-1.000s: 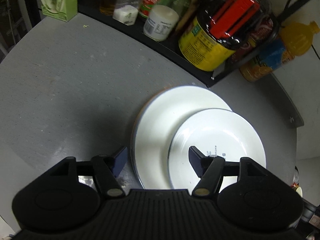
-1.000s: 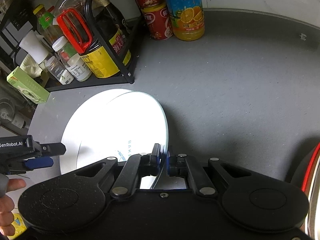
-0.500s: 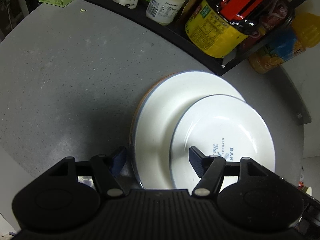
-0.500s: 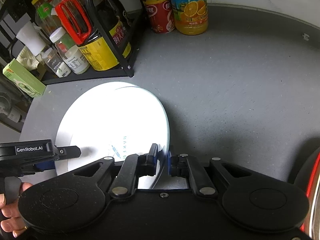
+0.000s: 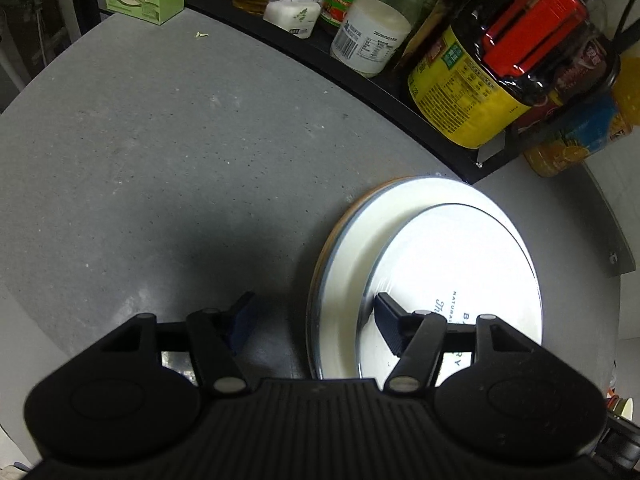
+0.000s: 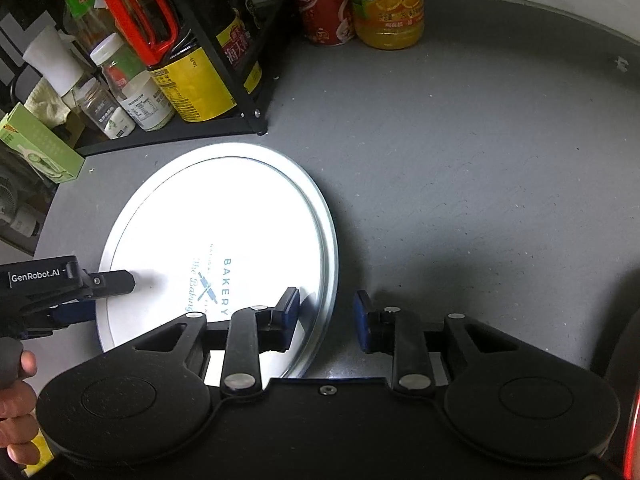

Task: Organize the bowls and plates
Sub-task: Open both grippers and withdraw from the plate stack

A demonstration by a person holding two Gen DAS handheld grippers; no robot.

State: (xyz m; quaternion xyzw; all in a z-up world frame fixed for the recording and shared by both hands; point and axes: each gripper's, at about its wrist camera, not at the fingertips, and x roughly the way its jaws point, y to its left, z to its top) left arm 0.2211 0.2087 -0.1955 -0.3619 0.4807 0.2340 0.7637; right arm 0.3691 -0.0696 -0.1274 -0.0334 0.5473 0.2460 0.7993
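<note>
A: What takes up the most room?

B: The grey counter (image 6: pixel 460 168). After it comes the black rack (image 6: pixel 224 128) of bottles and jars at ten o'clock in the right wrist view, with an orange juice bottle (image 6: pixel 386 4) and a red can (image 6: pixel 324 4) standing at twelve.

A: And the plates?

B: A large white plate (image 5: pixel 352 248) lies flat on the counter at four o'clock in the left wrist view. A smaller white plate (image 5: pixel 460 272) with bakery lettering lies on top of it, shifted toward its right side.

A: How do the claws stand?

B: The right gripper (image 6: pixel 326 316) is spread wide, its left finger over the smaller plate and its right finger over bare counter, the plate's rim between them but not pinched. The left gripper (image 5: pixel 316 316) is spread too, straddling the plates' left rims, gripping nothing. A hand (image 6: pixel 16 412) holds its handle at eight o'clock in the right wrist view.
</note>
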